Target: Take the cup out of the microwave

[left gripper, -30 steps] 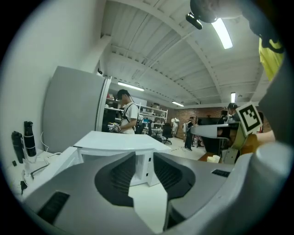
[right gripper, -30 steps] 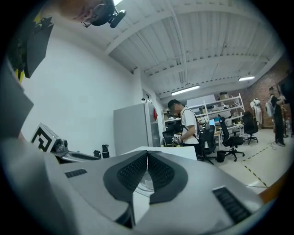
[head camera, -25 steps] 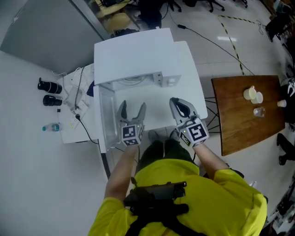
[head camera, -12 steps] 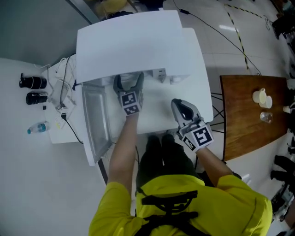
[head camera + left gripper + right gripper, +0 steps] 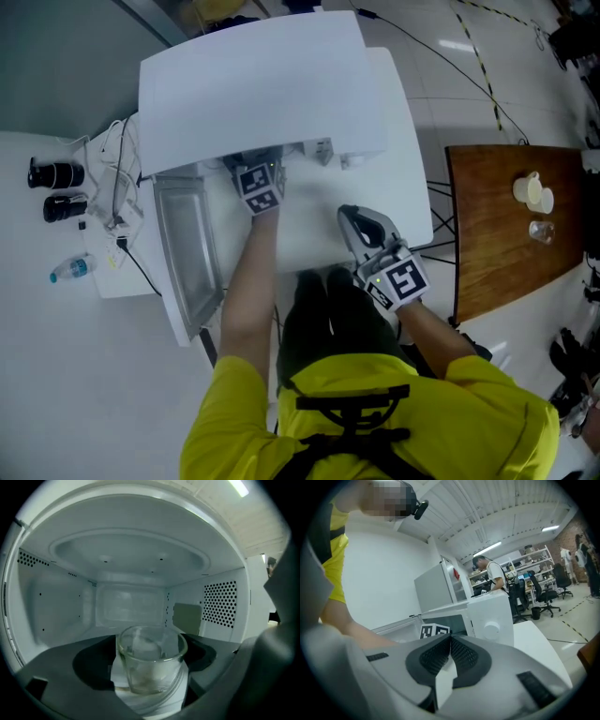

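Note:
A clear glass cup (image 5: pixel 150 645) stands on a white base on the floor of the white microwave (image 5: pixel 253 84), whose door (image 5: pixel 183 258) hangs open to the left. My left gripper (image 5: pixel 155 679) is reached into the cavity. Its jaws have just been closing a little, with the cup between them, and dark gaps still show on both sides of the glass. In the head view only its marker cube (image 5: pixel 258 187) shows under the microwave's top edge. My right gripper (image 5: pixel 361 225) hovers over the white table in front of the microwave, shut with nothing in it.
A wooden table (image 5: pixel 506 272) at the right carries pale cups (image 5: pixel 530 190) and a small glass (image 5: pixel 539 230). Left of the microwave lie cables, two black cylinders (image 5: pixel 54 173) and a water bottle (image 5: pixel 70 270). A person (image 5: pixel 492 576) stands far behind.
My left gripper has gone from in front of the open microwave forward and down into its cavity. The right gripper has sunk a little and stayed shut.

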A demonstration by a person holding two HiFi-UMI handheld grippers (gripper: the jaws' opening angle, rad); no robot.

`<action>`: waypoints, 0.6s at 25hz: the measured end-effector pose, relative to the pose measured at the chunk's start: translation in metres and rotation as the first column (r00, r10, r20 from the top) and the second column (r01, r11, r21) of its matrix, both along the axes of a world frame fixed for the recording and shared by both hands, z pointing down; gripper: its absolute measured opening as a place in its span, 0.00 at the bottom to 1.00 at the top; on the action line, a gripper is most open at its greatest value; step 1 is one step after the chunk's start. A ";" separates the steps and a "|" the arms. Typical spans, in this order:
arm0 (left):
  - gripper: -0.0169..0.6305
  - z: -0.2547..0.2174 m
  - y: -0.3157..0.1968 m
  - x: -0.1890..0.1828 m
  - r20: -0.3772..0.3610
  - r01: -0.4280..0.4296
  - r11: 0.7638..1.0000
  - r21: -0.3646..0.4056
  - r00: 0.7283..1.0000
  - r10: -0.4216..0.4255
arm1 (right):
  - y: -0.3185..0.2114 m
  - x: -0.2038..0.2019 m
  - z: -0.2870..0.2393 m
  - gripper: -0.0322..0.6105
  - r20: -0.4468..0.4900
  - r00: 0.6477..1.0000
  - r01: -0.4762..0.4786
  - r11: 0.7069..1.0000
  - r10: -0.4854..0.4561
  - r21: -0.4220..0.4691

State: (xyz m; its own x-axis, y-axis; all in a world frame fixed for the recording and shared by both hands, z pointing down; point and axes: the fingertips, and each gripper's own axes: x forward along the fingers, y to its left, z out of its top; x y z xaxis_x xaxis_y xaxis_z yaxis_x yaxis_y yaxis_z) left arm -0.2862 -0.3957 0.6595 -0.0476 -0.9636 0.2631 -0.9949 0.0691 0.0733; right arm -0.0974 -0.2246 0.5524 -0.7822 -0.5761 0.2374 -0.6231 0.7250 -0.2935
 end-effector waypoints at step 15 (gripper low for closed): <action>0.58 -0.019 0.027 0.006 0.074 -0.001 0.999 0.038 0.997 -0.002 | -0.006 0.000 0.004 0.06 -0.012 0.999 -0.048 0.999 0.048 -0.013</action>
